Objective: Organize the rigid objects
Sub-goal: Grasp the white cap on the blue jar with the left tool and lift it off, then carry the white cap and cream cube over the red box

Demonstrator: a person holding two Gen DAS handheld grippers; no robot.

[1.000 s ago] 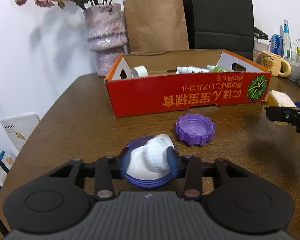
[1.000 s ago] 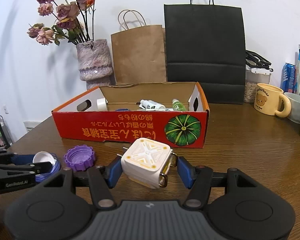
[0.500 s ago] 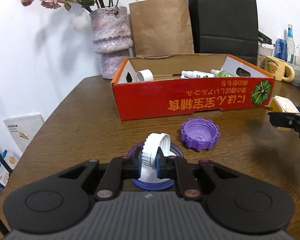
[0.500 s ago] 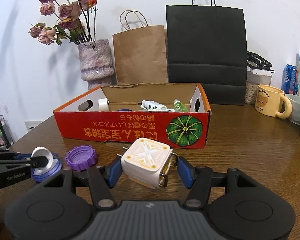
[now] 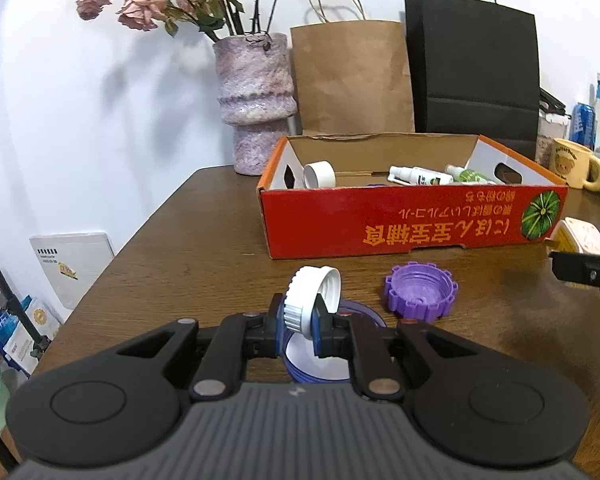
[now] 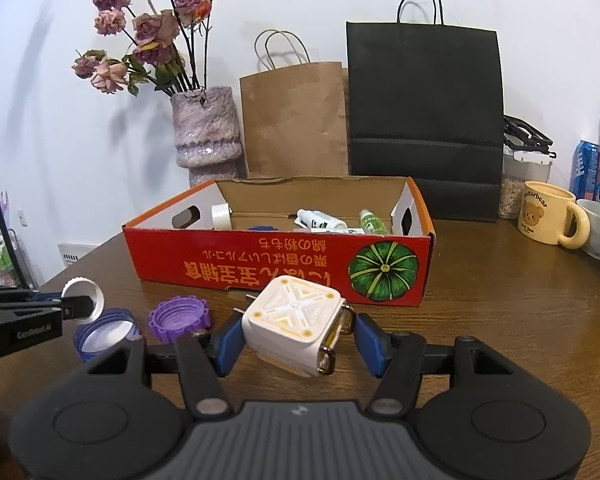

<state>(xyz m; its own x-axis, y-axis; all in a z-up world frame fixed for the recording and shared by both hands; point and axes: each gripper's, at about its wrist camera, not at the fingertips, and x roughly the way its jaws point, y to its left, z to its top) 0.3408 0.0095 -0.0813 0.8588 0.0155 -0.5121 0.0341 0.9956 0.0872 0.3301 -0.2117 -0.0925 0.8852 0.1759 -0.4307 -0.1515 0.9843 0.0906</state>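
Grippers sit side by side over a brown wooden table (image 5: 188, 236). The left gripper (image 5: 299, 322) has its jaws pressed onto the ribbed rim of a white cap (image 5: 311, 300), which stands on edge, lifted just above a blue lid (image 5: 324, 364) lying open side up on the table. In the right wrist view the same white cap (image 6: 83, 295) shows at the far left edge, pinched by the left gripper (image 6: 76, 306) over the blue lid (image 6: 104, 332).

Just right of the blue lid lies a purple cap (image 5: 421, 297), open side up and apart from it.

The right gripper (image 6: 298, 338) holds a white cube with yellow trim (image 6: 296, 320) between its blue pads; the left pad presses on the cube's side and the right pad meets a metal ring on its other side, so the jaws pinch it while standing fairly wide.

Beyond the caps, farther across the table, stands an open red cardboard box (image 6: 260, 264) printed with a green pumpkin. Inside it lie a roll of tape (image 5: 319, 173) at the left end and small bottles (image 5: 419, 175) toward the right. Behind the box stand a vase of dried roses (image 6: 206, 132), a brown paper bag (image 6: 296, 120) and a black paper bag (image 6: 424, 120). A yellow mug (image 6: 548, 218) is at the far right.
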